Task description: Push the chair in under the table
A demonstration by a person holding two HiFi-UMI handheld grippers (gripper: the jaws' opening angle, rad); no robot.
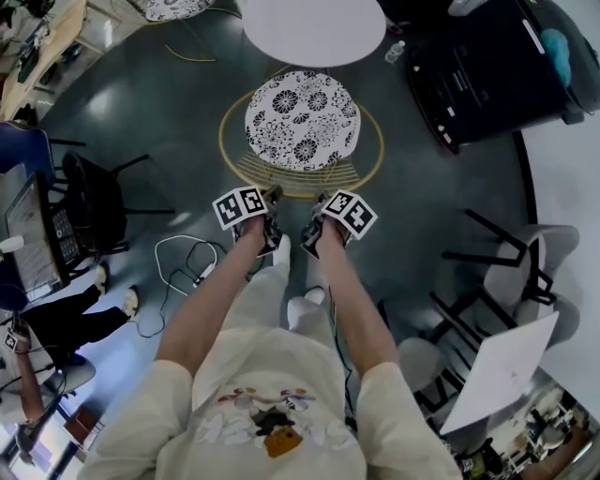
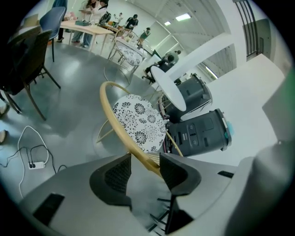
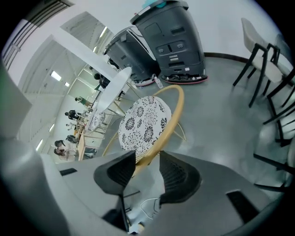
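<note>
At the floor's left side stands one black chair (image 1: 94,202), with a seated person's legs (image 1: 70,319) just below it in the head view. Beside them one white cable (image 1: 183,246) loops to a power strip (image 1: 202,275). Further up, a second flower-patterned seat (image 1: 173,7) shows at the head view's top edge. The left gripper (image 1: 272,199) has its jaws apart around the chair's gold hoop (image 2: 120,124), which runs slantwise through the gap against the right-hand pad only, so nothing is clamped. The chair (image 1: 302,120), one round black-and-white flowered seat inside that hoop, stands on the open floor just short of the one round white table (image 1: 314,28), with the seat's far edge near the tabletop's edge. The right gripper (image 1: 323,202) likewise stands spread, with the same hoop (image 3: 173,117) passing loosely between its pads. Right of the table one bottle (image 1: 395,52) lies on the floor. Next to it stand two black wheeled machines (image 1: 487,66), close to the table's right side. At the floor's right side stand at least two pale chairs (image 1: 539,258) on black frames.
</note>
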